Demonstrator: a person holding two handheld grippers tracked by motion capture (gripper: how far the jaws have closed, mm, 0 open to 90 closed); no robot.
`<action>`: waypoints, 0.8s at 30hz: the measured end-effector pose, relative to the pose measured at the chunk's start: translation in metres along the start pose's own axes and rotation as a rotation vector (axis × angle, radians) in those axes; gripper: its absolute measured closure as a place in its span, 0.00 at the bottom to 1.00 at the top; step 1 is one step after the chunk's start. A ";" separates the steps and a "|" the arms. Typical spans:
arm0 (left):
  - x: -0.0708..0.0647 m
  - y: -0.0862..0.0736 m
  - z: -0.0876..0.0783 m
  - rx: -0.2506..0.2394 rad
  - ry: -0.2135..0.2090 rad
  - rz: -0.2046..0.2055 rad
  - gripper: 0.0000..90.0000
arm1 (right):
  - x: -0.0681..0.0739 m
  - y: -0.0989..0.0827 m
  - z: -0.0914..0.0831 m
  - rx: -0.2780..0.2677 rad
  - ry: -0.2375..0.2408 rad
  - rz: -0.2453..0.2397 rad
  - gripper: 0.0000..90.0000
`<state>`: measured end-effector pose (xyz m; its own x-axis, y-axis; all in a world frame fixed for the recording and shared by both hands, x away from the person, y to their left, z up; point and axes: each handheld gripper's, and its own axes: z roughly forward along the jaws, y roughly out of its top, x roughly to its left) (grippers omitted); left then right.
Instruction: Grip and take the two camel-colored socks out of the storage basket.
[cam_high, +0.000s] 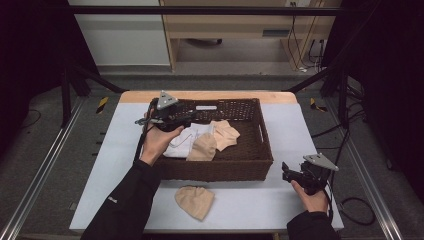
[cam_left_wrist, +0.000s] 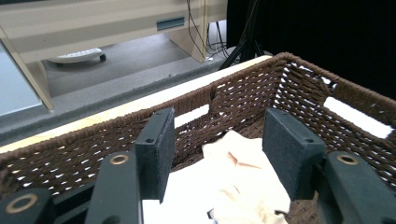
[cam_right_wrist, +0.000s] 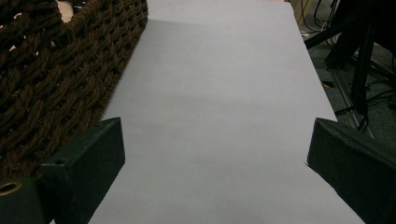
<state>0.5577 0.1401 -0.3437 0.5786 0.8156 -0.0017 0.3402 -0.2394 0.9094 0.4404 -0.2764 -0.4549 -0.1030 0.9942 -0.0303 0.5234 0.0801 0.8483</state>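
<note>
On the left, the left gripper (cam_high: 186, 118) hangs over the left end of the brown woven basket (cam_high: 265, 150), its jaws spread apart with nothing between them; in the left gripper view they stand over the pale cloths (cam_left_wrist: 243, 186) lying in the basket. A small white mark on the person's black sleeve (cam_high: 113, 199) is too small to read. In the basket lie a white cloth (cam_high: 186, 142) and beige cloths (cam_high: 220, 136), touching one another. A white tag (cam_high: 206, 107) on the basket's far wall shows no legible writing. One more beige cloth (cam_high: 195, 201) lies on the counter (cam_high: 240, 205), just in front of the basket. On the right, the right gripper (cam_high: 286, 170) rests low near the basket's right corner, jaws wide open and empty over bare counter.
</note>
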 end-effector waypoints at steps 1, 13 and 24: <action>0.000 -0.001 0.003 0.009 0.003 0.008 0.49 | 0.000 0.000 0.000 0.000 0.000 0.002 0.05; -0.007 -0.019 0.044 0.087 -0.012 0.065 0.53 | 0.000 -0.001 0.001 0.007 -0.003 -0.006 0.06; -0.009 -0.044 0.076 0.236 -0.044 0.076 0.54 | 0.001 -0.001 0.001 0.004 -0.002 -0.008 0.06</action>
<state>0.5937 0.1040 -0.4156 0.6392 0.7679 0.0405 0.4552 -0.4203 0.7850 0.4412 -0.2758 -0.4562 -0.1055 0.9937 -0.0385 0.5263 0.0886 0.8457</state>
